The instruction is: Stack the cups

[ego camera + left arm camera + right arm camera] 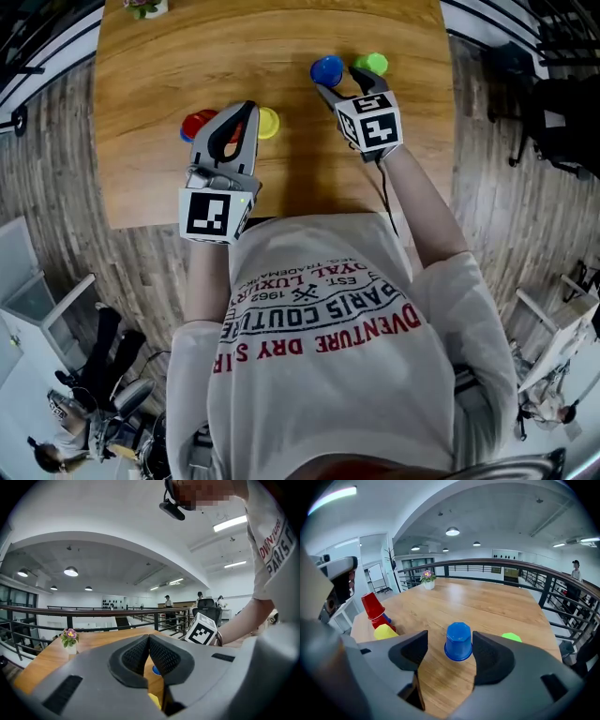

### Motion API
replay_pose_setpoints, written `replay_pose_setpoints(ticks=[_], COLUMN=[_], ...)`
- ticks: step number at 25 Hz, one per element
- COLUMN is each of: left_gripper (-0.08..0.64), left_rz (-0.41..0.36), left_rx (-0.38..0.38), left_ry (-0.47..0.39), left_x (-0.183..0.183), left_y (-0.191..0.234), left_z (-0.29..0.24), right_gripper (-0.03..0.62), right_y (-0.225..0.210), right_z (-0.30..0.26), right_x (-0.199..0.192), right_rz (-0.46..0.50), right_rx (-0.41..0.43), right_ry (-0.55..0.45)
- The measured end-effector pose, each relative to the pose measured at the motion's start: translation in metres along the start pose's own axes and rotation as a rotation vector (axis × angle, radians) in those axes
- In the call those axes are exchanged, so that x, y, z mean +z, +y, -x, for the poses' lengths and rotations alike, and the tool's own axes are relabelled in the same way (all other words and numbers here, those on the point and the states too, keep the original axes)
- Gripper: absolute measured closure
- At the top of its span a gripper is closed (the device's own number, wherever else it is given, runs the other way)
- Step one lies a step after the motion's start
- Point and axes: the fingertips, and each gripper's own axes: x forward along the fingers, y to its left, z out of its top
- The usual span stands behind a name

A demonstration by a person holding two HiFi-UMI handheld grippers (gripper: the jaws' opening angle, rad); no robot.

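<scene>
Small cups stand upside down on the wooden table (150,178). A blue cup (458,641) sits just ahead of my right gripper (450,645), in line with the gap between its open jaws and not gripped. A green cup (512,637) is to its right. In the head view, the blue cup (326,70) and green cup (372,64) lie at the tips of the right gripper (342,84). My left gripper (246,111) is shut and empty, hovering over the red cups (199,122) and yellow cup (269,122). The red cups (374,607) are stacked, the top one tilted.
A small vase of flowers (145,7) stands at the table's far edge. Another blue cup (387,618) peeks from behind the red stack. Railings (520,573) run beyond the table, with people standing far behind. The table's near edge (281,217) runs along my torso.
</scene>
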Motion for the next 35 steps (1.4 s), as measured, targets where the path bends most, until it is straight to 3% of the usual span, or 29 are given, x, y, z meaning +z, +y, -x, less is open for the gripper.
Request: replay_pose_setpoints(ticks=[10, 13, 18, 27, 35], left_gripper=[0.544, 0.543, 0.543, 0.543, 0.543], left_rz=[0.032, 0.026, 0.026, -0.027, -0.026], left_rx=[0.080, 0.104, 0.112, 0.081, 0.066], left_ry=[0.075, 0.075, 0.064, 0.024, -0.023], left_x=[-0.014, -0.014, -0.013, 0.006, 0.015], left_y=[-0.007, -0.002, 0.001, 0.005, 0.025], left_z=[-0.009, -0.007, -0.004, 0.007, 0.036], right_gripper=[0.292, 0.344, 0.350, 0.351, 0.351], right_y=[-0.021, -0.020, -0.014, 0.023, 0.081], right_z=[-0.044, -0.047, -0.042, -0.007, 0.026], right_x=[-0.008, -0.007, -0.005, 0.035, 0.067], right_rz=[0.058, 0.090, 0.133, 0.176, 0.173], right_rx=[0.037, 0.041, 0.074, 0.147, 0.205], right_ry=[0.057, 0.054, 0.033, -0.056, -0.105])
